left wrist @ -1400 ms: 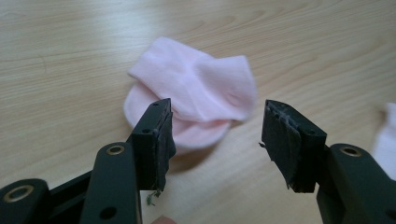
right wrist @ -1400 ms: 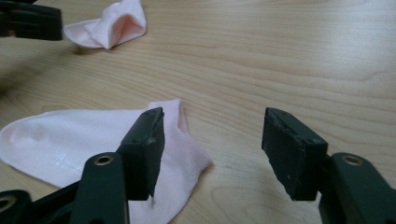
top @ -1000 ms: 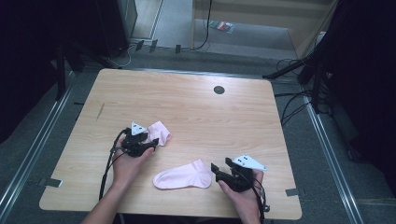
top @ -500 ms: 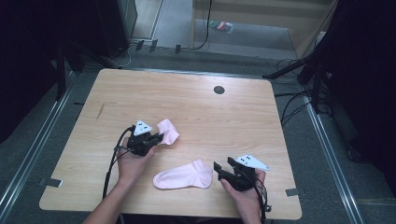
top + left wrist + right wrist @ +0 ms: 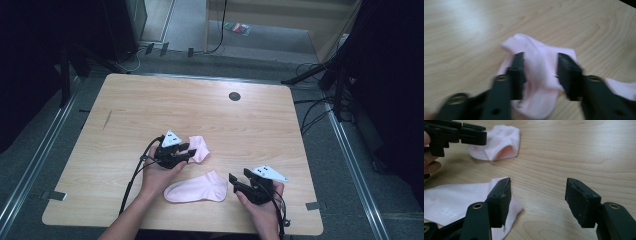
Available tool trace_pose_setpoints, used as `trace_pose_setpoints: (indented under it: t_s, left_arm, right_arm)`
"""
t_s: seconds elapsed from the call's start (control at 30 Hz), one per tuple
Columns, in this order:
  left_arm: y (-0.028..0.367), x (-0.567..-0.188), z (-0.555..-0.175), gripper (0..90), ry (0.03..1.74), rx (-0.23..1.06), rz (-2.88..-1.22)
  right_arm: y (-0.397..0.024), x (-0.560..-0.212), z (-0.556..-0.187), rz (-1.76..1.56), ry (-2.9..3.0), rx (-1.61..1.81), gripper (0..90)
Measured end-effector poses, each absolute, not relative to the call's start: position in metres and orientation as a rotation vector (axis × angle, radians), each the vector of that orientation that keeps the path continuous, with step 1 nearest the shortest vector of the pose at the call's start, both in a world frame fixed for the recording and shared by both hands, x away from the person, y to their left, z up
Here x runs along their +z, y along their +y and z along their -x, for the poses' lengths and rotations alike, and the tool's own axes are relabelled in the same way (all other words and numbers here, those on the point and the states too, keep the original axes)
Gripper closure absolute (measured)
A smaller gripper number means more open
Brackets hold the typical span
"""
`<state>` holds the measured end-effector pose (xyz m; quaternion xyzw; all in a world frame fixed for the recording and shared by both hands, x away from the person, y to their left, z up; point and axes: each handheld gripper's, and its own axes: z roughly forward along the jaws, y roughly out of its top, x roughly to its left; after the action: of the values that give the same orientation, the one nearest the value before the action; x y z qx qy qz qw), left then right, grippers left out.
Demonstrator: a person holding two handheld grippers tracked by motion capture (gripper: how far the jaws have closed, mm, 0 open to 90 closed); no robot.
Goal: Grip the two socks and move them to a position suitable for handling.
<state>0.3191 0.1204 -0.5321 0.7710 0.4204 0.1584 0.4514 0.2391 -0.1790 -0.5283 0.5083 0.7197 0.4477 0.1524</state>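
Two pink socks lie on the worktop. In the high view, the flat sock has its long axis left to right, toe toward the person's left, cuff toward the right gripper. The crumpled sock lies under the left gripper.

In the left gripper view, the fingers have just been opening and stand apart over the crumpled sock, not pressing it. It looks light, soft and limp; a pinch on a raised fold seems best.

In the right gripper view, the fingers stand released just over the flat sock's cuff.
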Motion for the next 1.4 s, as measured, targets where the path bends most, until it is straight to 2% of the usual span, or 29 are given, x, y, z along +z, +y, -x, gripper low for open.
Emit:
trace_pose_setpoints:
  t_s: [0.13,0.23,0.4,0.5,0.67,0.77,0.8,0.83,0.97,1.03,1.1,1.2,1.33,1.4]
  left_arm:
    - [0.139,-0.532,-0.319,47.6,1.067,0.391,-1.853]
    - [0.150,-0.536,-0.317,63.6,1.076,0.336,-1.854]
    - [0.145,-0.540,-0.314,71.8,1.036,0.335,-1.950]
    - [0.146,-0.542,-0.316,74.5,1.065,0.331,-1.982]
    - [0.148,-0.550,-0.313,74.4,1.071,0.340,-1.987]
    - [0.150,-0.551,-0.312,74.7,1.078,0.326,-1.993]
    - [0.151,-0.552,-0.312,75.0,1.079,0.316,-1.991]
    - [0.152,-0.552,-0.313,75.2,1.083,0.308,-1.987]
    - [0.152,-0.551,-0.312,79.3,1.080,0.341,-2.007]
    - [0.148,-0.551,-0.307,88.7,1.044,0.426,-2.054]
    - [0.146,-0.551,-0.305,90.0,1.028,0.462,-2.066]
    - [0.148,-0.551,-0.307,90.0,1.036,0.438,-2.058]
    - [0.152,-0.551,-0.310,90.0,1.051,0.383,-2.038]
    - [0.153,-0.552,-0.310,90.0,1.064,0.370,-2.021]
  right_arm:
    - [-0.173,-0.522,-0.242,-1.437,2.073,1.306,39.4]
    - [-0.155,-0.510,-0.250,-1.371,2.104,1.341,46.4]
    - [-0.134,-0.503,-0.262,-1.318,2.152,1.322,52.9]
    - [-0.105,-0.503,-0.278,-1.275,2.217,1.288,62.1]
    - [-0.073,-0.507,-0.301,-1.201,2.291,1.229,67.6]
    - [-0.057,-0.513,-0.316,-1.199,2.311,1.187,67.1]
    - [-0.054,-0.515,-0.320,-1.208,2.316,1.191,65.3]
    - [-0.047,-0.523,-0.327,-1.231,2.343,1.170,59.5]
    - [-0.037,-0.532,-0.330,-1.191,2.393,1.097,57.3]
    - [-0.031,-0.539,-0.330,-1.122,2.414,1.008,63.2]
    - [-0.030,-0.541,-0.329,-1.081,2.406,1.015,65.5]
    - [-0.034,-0.537,-0.332,-1.131,2.407,1.008,89.1]
    - [-0.039,-0.531,-0.330,-1.155,2.379,1.009,89.9]
    - [-0.053,-0.525,-0.332,-1.265,2.334,1.121,89.9]
